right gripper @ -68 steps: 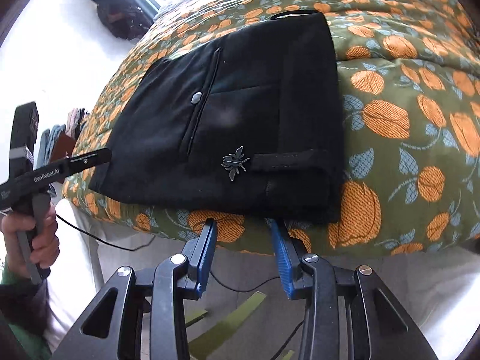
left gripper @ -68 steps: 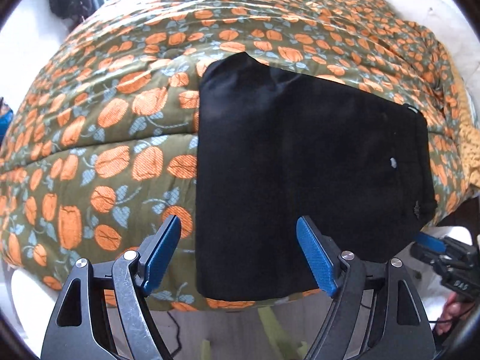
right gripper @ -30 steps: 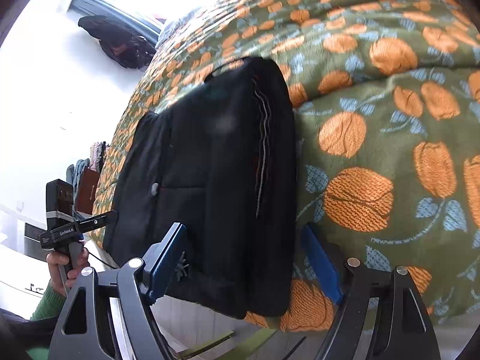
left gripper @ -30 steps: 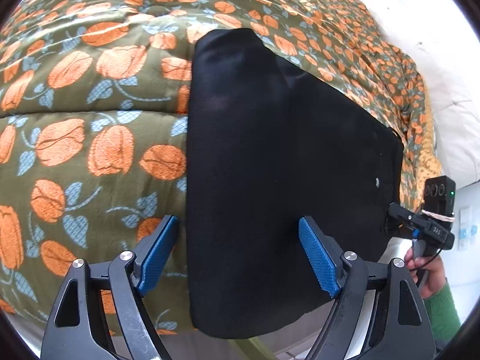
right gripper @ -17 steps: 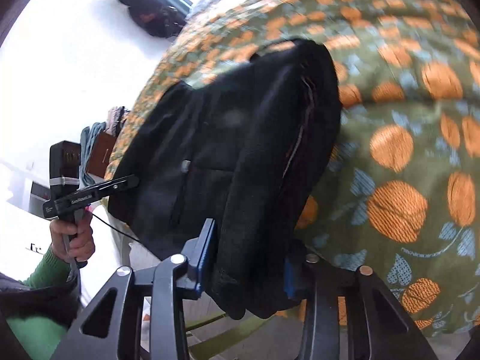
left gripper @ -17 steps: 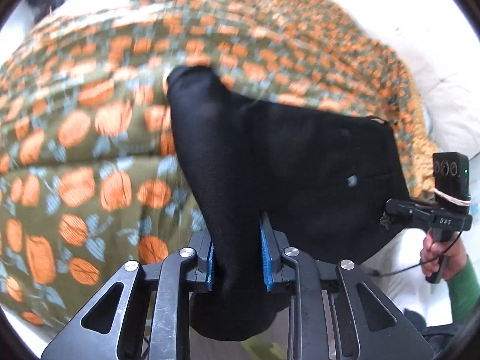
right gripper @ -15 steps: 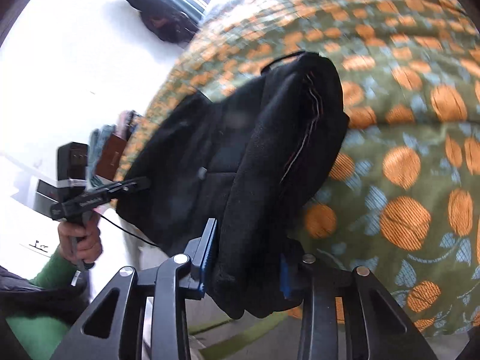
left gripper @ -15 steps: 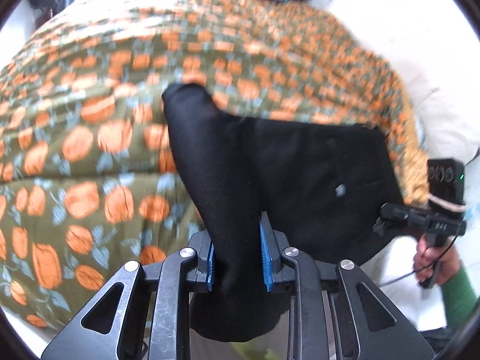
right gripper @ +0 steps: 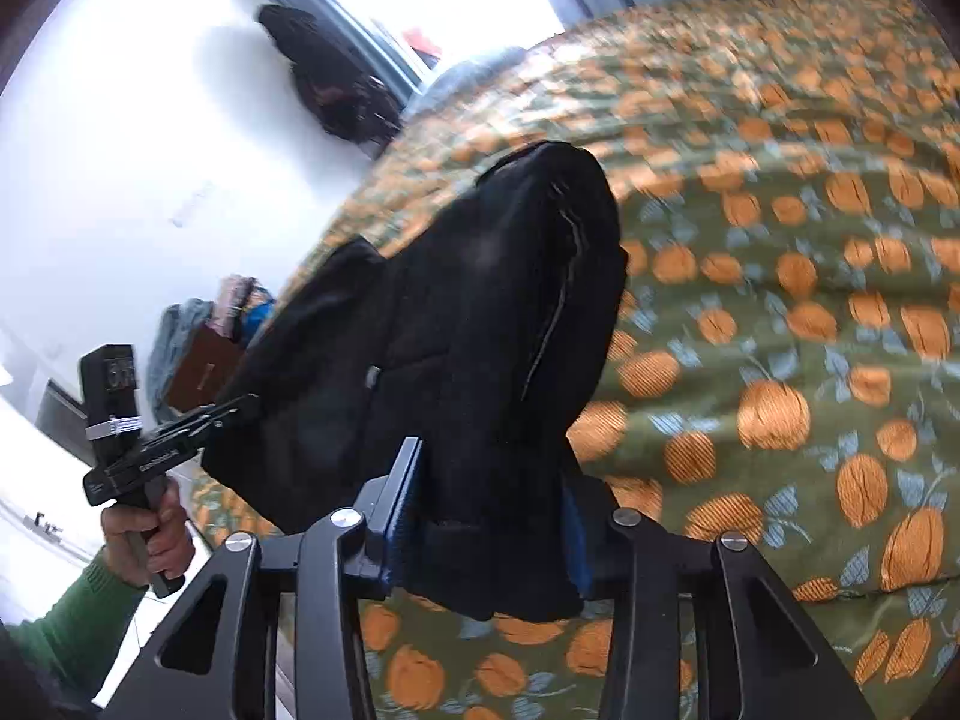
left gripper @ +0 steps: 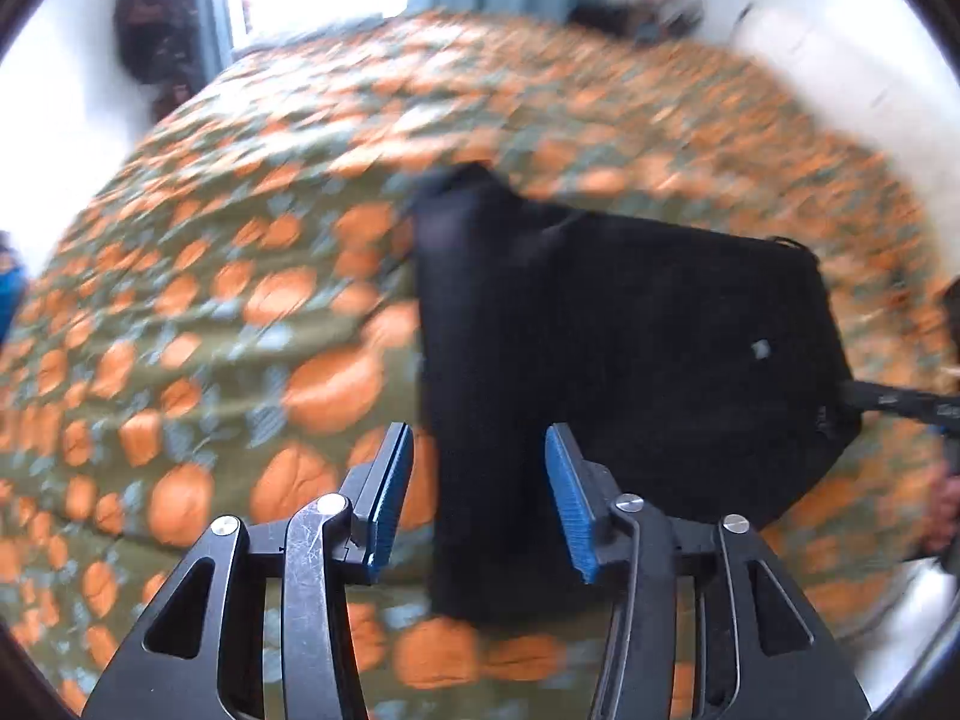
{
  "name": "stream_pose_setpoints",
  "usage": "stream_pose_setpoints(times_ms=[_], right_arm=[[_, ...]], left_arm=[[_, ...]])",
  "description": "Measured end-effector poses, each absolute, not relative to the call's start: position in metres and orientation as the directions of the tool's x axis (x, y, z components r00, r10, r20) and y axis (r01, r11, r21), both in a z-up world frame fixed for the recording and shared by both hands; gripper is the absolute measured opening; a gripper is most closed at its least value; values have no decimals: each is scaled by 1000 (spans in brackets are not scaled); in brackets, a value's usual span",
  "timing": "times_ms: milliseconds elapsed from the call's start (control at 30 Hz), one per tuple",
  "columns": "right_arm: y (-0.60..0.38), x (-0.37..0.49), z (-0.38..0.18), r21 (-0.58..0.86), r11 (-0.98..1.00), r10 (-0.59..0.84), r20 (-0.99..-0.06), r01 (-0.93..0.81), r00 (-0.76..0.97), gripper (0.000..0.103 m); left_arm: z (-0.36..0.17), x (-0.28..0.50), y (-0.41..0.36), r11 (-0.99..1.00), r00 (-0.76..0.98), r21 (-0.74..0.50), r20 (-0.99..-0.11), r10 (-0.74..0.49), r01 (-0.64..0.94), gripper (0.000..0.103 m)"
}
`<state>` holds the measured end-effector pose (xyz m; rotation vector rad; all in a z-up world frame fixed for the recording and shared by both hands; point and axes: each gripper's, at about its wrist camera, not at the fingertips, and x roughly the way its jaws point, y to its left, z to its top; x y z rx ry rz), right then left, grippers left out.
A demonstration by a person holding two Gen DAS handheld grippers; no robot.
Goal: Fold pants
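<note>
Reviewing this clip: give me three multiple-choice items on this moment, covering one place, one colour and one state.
1. Where do the pants lie?
A. On a wooden floor
B. On the patterned bedspread
C. Over a chair back

2. What colour are the pants?
A. Black
B. Red
C. White

3. How do the left gripper jaws stand?
A. Clamped shut with nothing between them
B. Apart, nothing between them
C. Apart, a fold of the pants between them

Key:
1 B: orange-and-green bedspread shows all around the garment.
2 A: the cloth is black in both views.
3 C: bedspread shows between the left blue pad and the fold; the jaws have just been opening.
</note>
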<state>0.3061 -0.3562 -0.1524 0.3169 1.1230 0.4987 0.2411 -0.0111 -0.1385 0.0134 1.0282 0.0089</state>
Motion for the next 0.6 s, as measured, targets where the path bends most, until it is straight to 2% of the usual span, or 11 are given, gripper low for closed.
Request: stream_pose_setpoints(times_ms=[67, 133, 200, 267, 300, 333, 500, 600], right_arm=[[-364, 296, -177, 404, 903, 430, -845, -148, 318, 46], [-381, 270, -168, 445, 889, 449, -805, -105, 388, 49], [-385, 238, -147, 380, 920, 383, -812, -100, 440, 54], [-377, 208, -131, 298, 948, 314, -814, -113, 489, 75], [-372, 197, -125, 257, 959, 282, -817, -121, 504, 96], [-362, 184, -118, 218, 966, 260, -814, -142, 519, 103], [-321, 129, -118, 100, 975, 190, -837, -198, 514, 103], [-312, 101, -107, 92, 978, 183, -810, -187, 557, 103]], left_arm=[[-146, 226, -6, 999, 512, 42, -858, 45, -18, 48], [-137, 195, -1, 999, 543, 4, -839, 23, -36, 67], [-128, 165, -4, 999, 571, 0, -820, 26, -45, 90], [-120, 130, -18, 997, 613, 27, -788, 67, -73, 99], [-118, 119, -25, 995, 627, 49, -773, 92, -86, 99], [-118, 112, -31, 994, 634, 65, -766, 105, -86, 99], [-111, 83, -62, 986, 604, 141, -779, 168, -91, 99], [-97, 70, -67, 987, 617, 120, -771, 159, -105, 99]])
